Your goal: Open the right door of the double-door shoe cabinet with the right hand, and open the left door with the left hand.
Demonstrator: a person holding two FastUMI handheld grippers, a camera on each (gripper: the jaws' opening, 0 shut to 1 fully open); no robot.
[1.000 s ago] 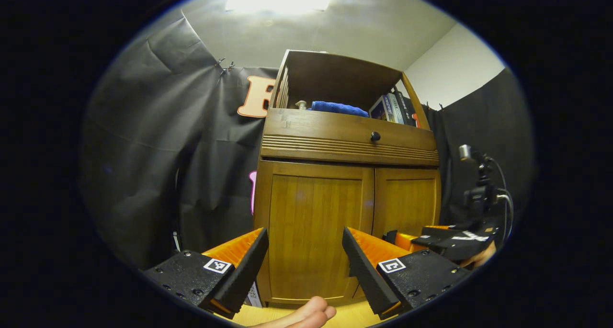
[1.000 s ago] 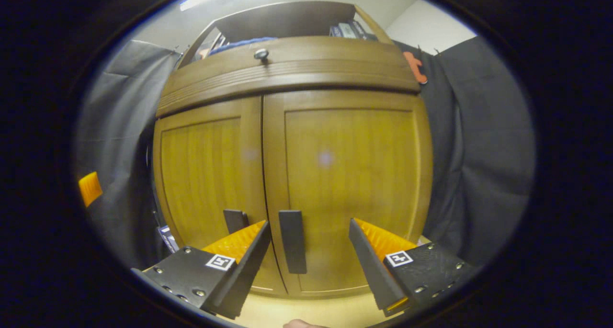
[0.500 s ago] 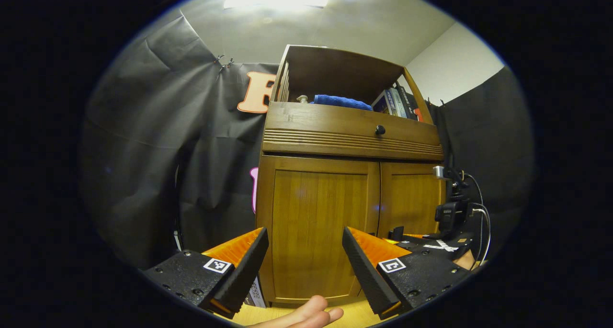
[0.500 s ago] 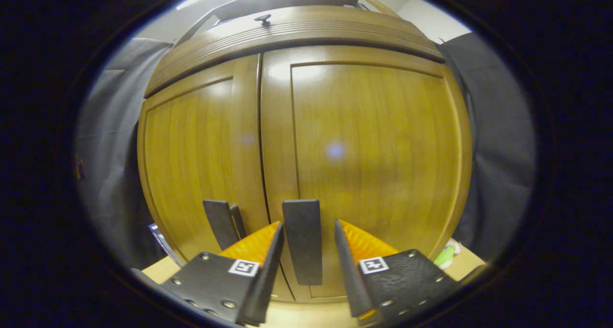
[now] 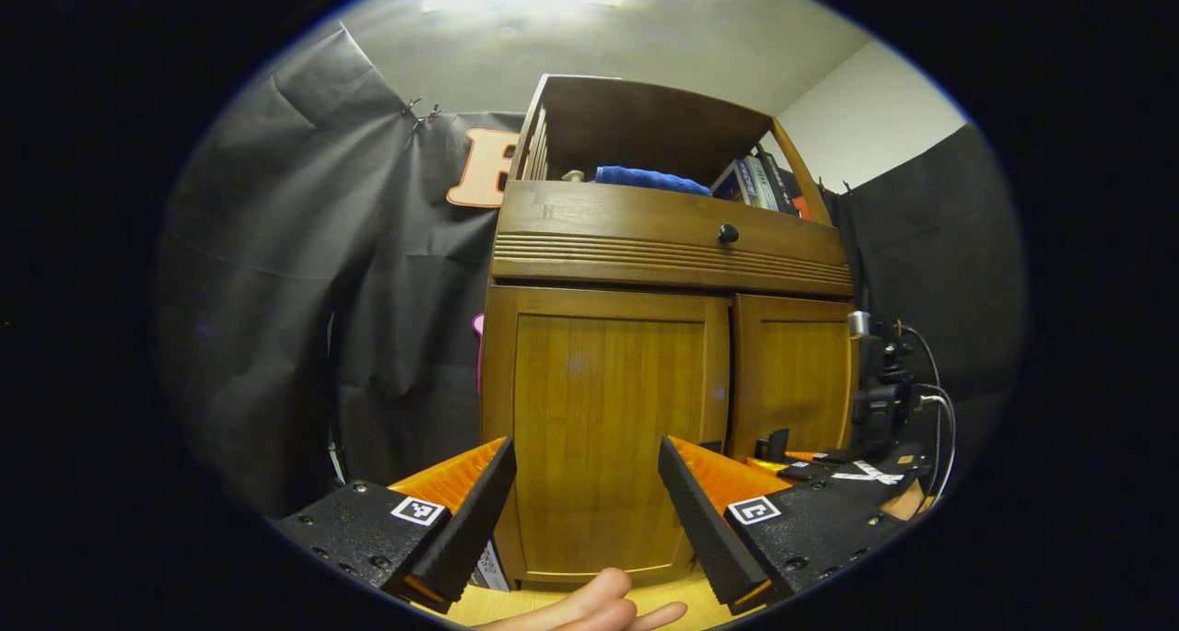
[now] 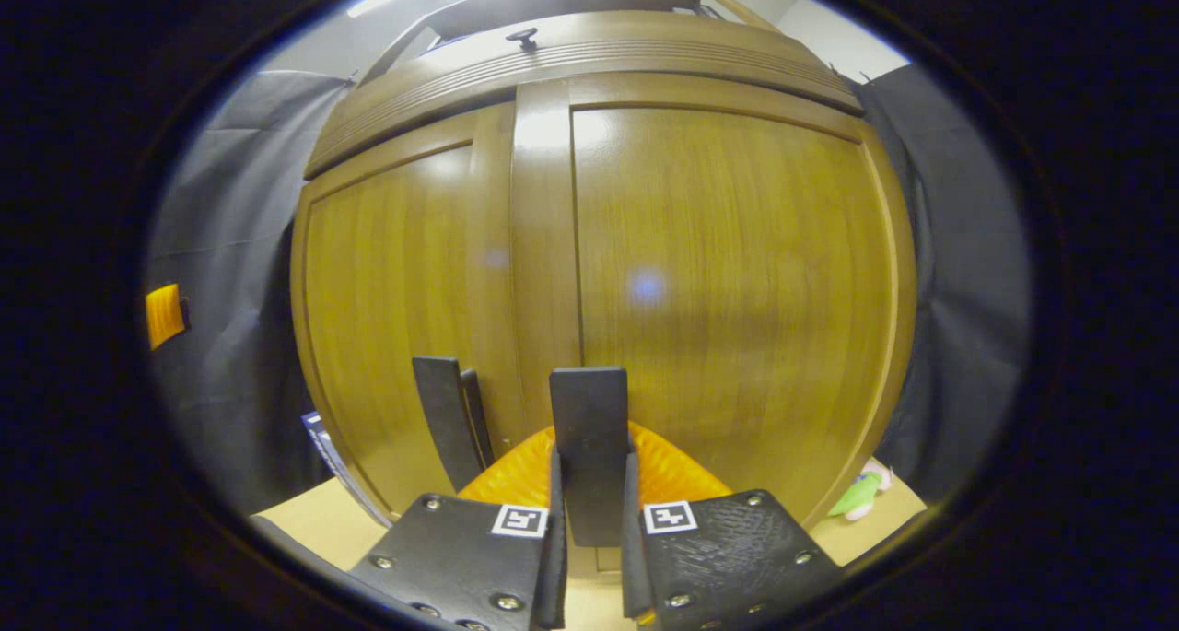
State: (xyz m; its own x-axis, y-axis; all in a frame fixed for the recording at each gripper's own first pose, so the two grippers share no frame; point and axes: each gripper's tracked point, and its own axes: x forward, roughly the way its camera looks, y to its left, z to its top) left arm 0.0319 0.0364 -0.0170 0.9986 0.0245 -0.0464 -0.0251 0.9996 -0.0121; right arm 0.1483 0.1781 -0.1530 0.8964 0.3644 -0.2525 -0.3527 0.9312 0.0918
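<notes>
Black right-door handle (image 6: 589,451) clamped by right gripper (image 6: 590,557)

Open air lies between the left gripper (image 5: 585,511) and the left door (image 5: 599,428). The right gripper (image 6: 589,557), clamped on the right handle (image 6: 589,447), stands just beside the left handle (image 6: 449,419), crowding that side.

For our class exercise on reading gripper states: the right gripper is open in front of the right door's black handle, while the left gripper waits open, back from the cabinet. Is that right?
Not quite. In the right gripper view, the right gripper is shut on the right door's black handle, both fingers pressing its sides. The rest holds: the left gripper waits open, back from the cabinet.
</notes>
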